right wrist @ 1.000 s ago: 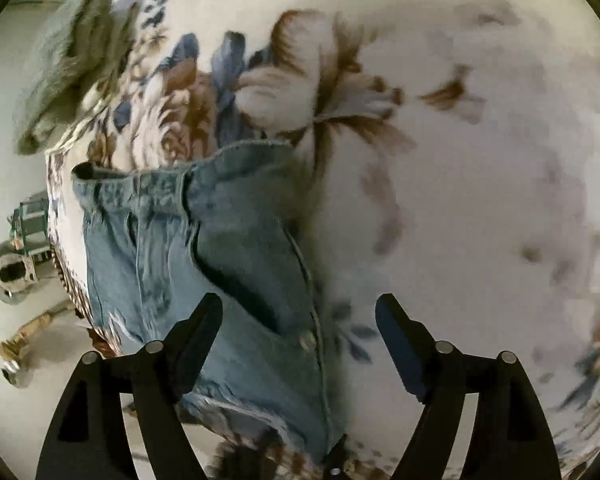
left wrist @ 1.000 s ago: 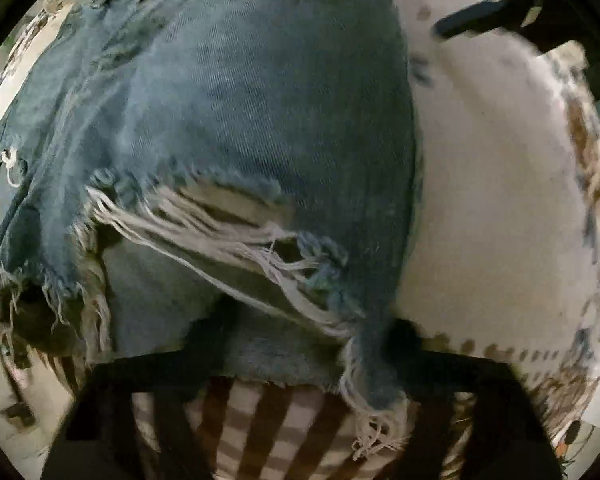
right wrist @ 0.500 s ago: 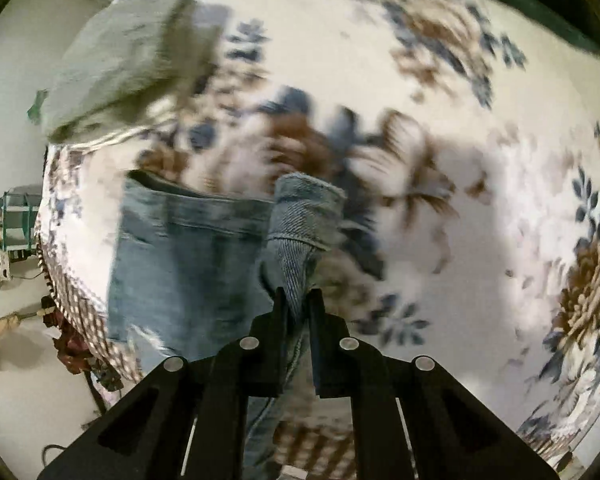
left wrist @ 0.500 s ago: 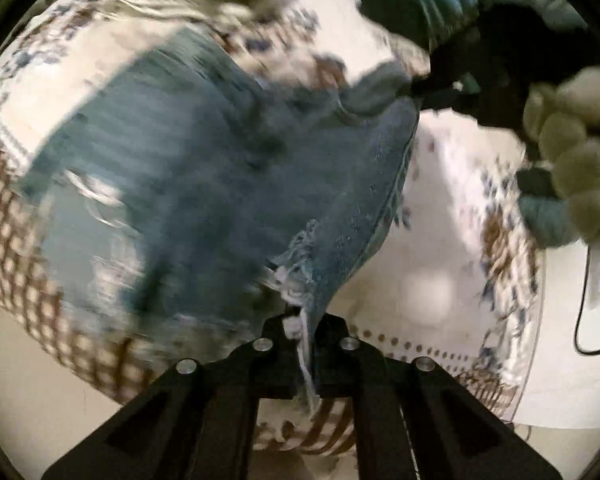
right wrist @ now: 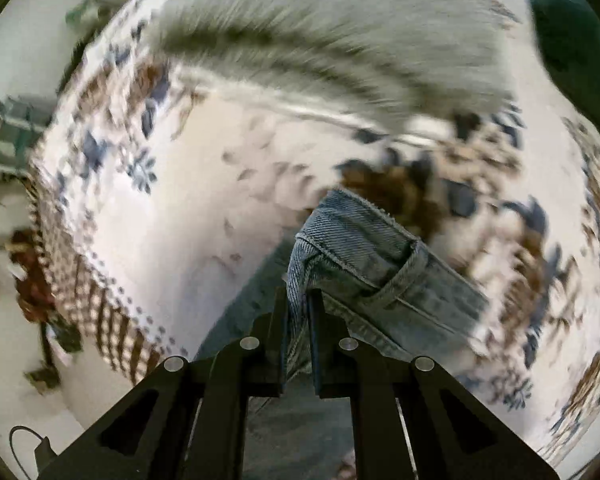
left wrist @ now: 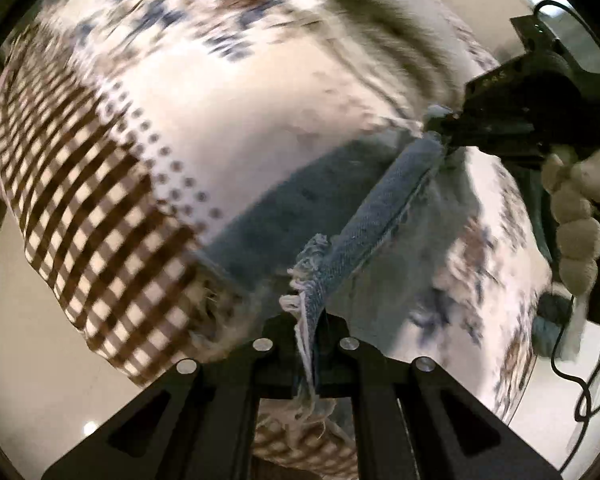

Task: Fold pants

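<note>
The pants are light blue ripped jeans (left wrist: 371,216) lifted over a bed with a floral cover (left wrist: 228,120). My left gripper (left wrist: 309,322) is shut on the frayed hem end of the jeans. My right gripper (right wrist: 298,304) is shut on the waistband end of the jeans (right wrist: 363,252). In the left wrist view the right gripper (left wrist: 451,128) shows at the upper right, holding the far end, and the denim stretches taut between the two. The rest of the jeans hangs below in shadow and blur.
A grey-green folded blanket (right wrist: 339,32) lies at the far side of the bed. The cover's checked brown border (left wrist: 84,208) marks the bed edge, with pale floor beyond. A dark green cushion (right wrist: 571,32) sits at the upper right. Cables (left wrist: 579,360) hang on the right.
Both grippers shut on the jeans, then lifted them off the bed. The jeans lay flat a second ago; now they hang stretched between the grippers, and both views have swung.
</note>
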